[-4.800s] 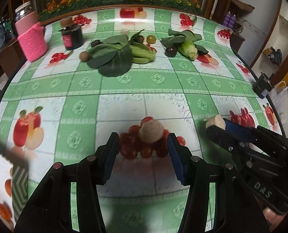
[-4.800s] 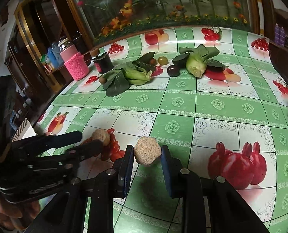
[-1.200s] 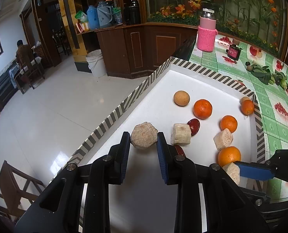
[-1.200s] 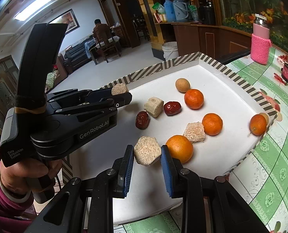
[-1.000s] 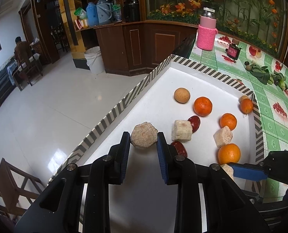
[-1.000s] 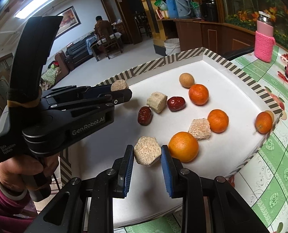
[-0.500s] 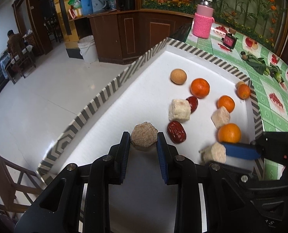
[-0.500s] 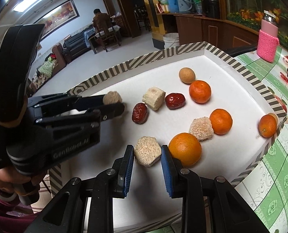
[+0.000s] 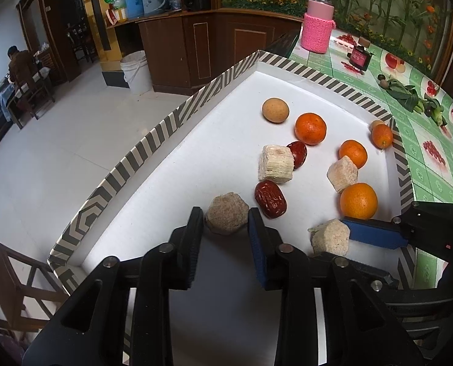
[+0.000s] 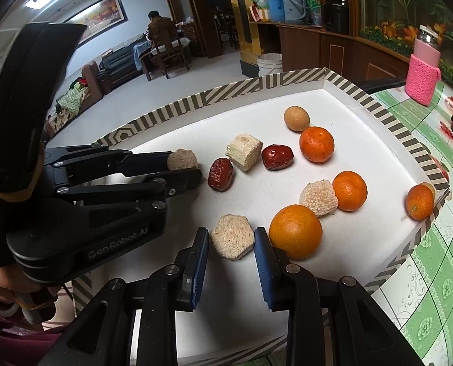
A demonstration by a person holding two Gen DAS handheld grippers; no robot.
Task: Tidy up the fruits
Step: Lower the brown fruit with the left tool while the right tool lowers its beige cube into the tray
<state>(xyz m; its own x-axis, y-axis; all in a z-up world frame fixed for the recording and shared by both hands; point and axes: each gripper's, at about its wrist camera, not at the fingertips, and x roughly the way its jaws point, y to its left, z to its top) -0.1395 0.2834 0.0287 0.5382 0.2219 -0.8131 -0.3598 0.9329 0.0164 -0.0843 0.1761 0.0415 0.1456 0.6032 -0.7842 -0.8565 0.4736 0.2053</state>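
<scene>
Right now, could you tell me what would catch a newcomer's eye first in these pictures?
Bright oranges scattered across the white striped-rim tray, among dark red dates and beige chunks. In front, each gripper grips a hexagonal beige piece low over the tray: the left gripper beside a date, the right gripper beside the largest orange.

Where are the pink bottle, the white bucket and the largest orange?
pink bottle (image 9: 316,34), left wrist view, knitted sleeve.
white bucket (image 9: 135,71), left wrist view, front wall.
largest orange (image 10: 295,231), right wrist view, peel centre.
</scene>
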